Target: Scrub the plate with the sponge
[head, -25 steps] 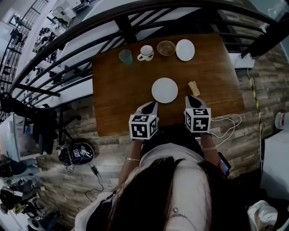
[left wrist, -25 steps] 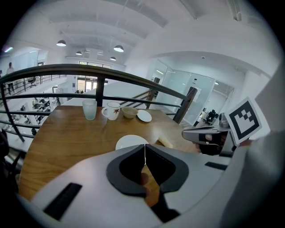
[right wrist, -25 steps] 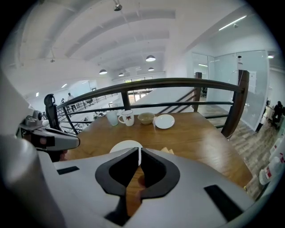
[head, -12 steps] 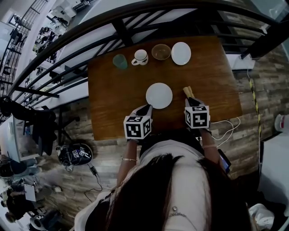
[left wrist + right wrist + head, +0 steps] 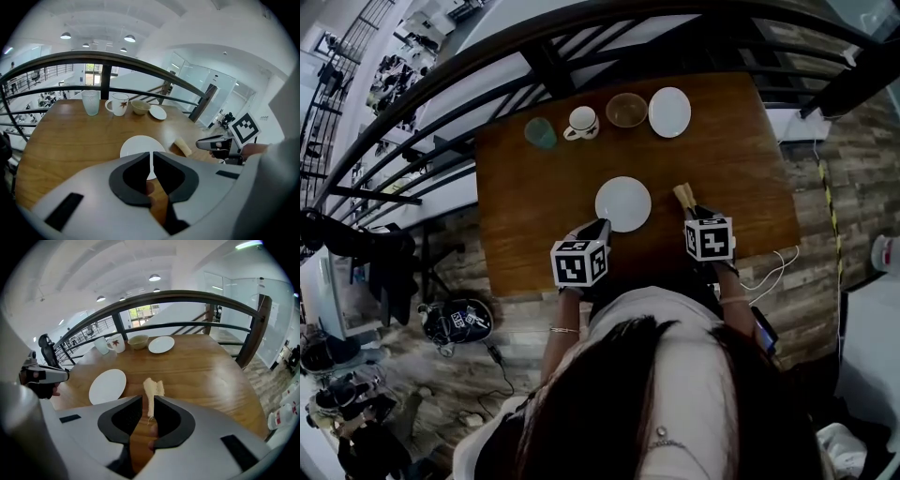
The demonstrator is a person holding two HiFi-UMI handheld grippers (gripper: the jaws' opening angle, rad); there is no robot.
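- A tan sponge (image 5: 152, 386) lies flat on the wooden counter (image 5: 741, 159), just right of a white plate (image 5: 623, 203); it looks soft, light and fibrous, likely to squash under a pinch, so a mid-body grip seems soundest
- The plate, round, glossy and shallow, sits mid-counter; probably hard, slick and breakable, it may skate unless steadied at the rim
- The right claw (image 5: 148, 405), narrowly parted, lines up on the sponge's frayed near end; contact cannot be judged
- The left claw (image 5: 151, 159), pressed to a slit and empty, points at the plate's near edge
- Beyond, a frosted tumbler (image 5: 540, 133), mug (image 5: 581, 122), bowl (image 5: 626, 110) and second plate (image 5: 669, 112) line the far edge by a dark curved railing (image 5: 553, 56)
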